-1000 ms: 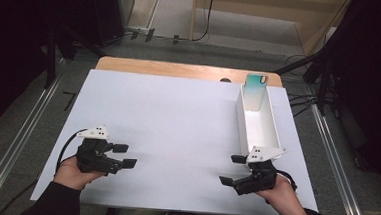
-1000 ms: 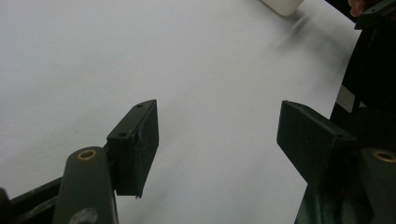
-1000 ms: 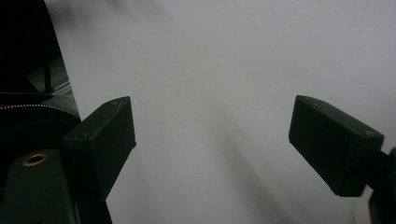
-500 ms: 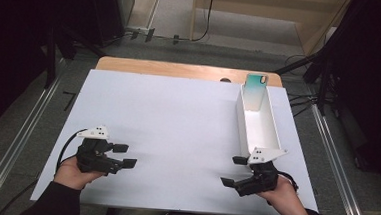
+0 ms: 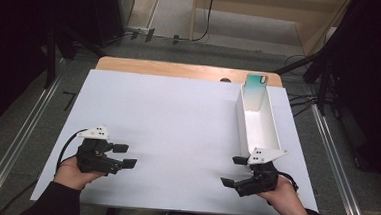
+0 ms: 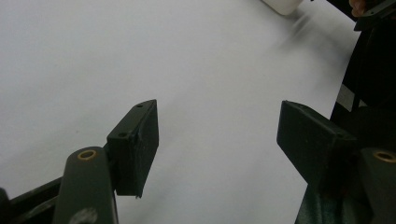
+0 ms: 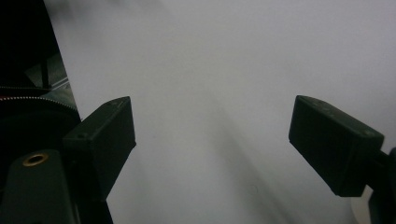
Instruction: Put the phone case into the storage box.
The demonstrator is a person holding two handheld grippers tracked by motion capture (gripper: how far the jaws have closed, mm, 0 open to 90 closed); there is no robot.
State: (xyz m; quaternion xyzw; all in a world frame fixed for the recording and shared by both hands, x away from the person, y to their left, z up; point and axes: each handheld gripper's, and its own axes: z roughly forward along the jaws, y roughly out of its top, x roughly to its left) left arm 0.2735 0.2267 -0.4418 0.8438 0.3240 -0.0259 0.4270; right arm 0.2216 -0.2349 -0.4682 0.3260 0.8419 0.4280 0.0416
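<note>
Left tool [image 5: 124, 155] sits at the near left of the surface [image 5: 178, 117], jaws spread, nothing between them. Left hand [image 5: 72, 173] is mostly covered by the tool body; the sleeve is cut off at the bottom edge. Right tool [image 5: 233, 171] sits at the near right, jaws also spread and empty, held just above the white sheet. Right hand [image 5: 283, 193] is partly under the tool. Jaw pads are flat black blocks, matte, with small screw holes; brass bushings at the pivots in both gripper views. A grey three-cornered plate tops each tool.

Tray [image 5: 272, 137] is just beyond the right tool: long, narrow, white, thin straight walls, open top. Its near end is hidden behind the right tool's plate; can't tell if they touch. Left gripper view catches a blurred white corner of it [image 6: 282, 5].

Phone [image 5: 255, 91] stands tilted at the tray's far end, teal-to-white back, lower part hidden by the tray wall. A strip of bare wood shows at the surface's far edge.
</note>
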